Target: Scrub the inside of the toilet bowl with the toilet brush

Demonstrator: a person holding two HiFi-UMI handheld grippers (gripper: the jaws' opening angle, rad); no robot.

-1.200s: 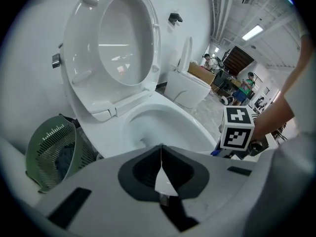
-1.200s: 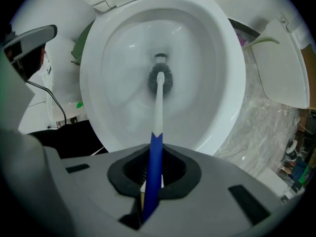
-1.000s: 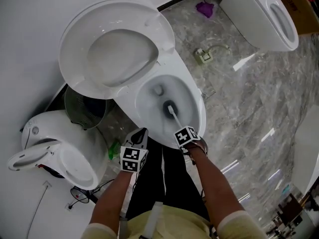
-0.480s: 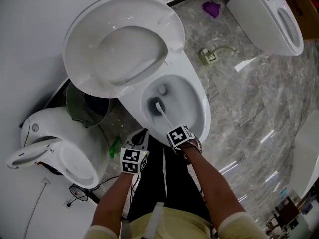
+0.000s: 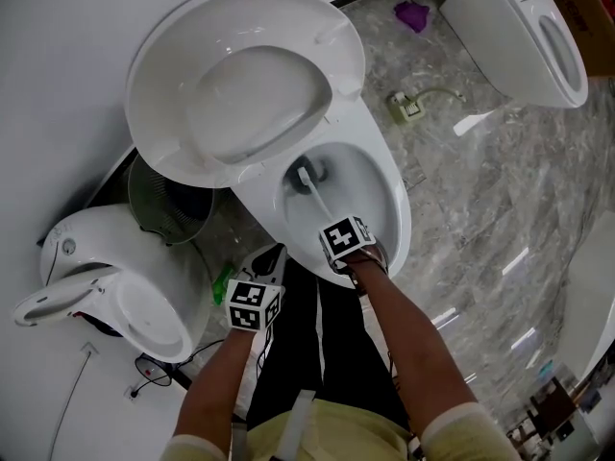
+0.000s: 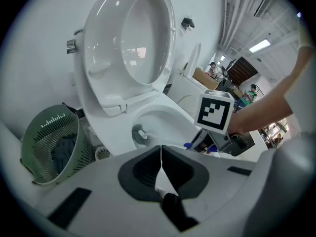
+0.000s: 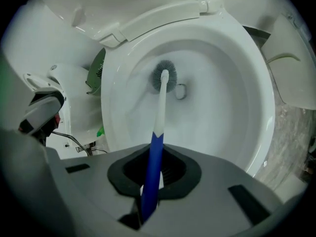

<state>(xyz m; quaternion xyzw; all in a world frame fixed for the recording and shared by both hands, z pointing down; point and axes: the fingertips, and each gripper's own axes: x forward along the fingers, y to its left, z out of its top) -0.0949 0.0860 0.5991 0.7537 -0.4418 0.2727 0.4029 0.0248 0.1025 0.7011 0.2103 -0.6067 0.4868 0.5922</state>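
Note:
The white toilet bowl [image 5: 396,221] stands open with its lid and seat [image 5: 245,84] raised. My right gripper [image 5: 338,234] hovers over the bowl's near rim, shut on the toilet brush's blue handle [image 7: 153,164]. The white shaft runs down to the grey bristle head [image 7: 164,77], which presses at the back of the bowl beside the drain; the head also shows in the head view [image 5: 306,174]. My left gripper [image 5: 266,261] is held left of the bowl's front, jaws shut with nothing between them [image 6: 160,154]. From it I see the bowl [image 6: 165,118] and the brush head [image 6: 139,134].
A green mesh bin [image 5: 169,200] sits left of the toilet, with a second white toilet [image 5: 106,296] beyond it. A third toilet [image 5: 524,36] stands top right. On the marble floor lie a purple scrap [image 5: 413,14], a hose fitting [image 5: 408,107] and cables [image 5: 154,377].
The brush head has swept from the bowl's near right side up to its back by the drain. My right gripper followed, moving forward and left. The left gripper barely shifted.

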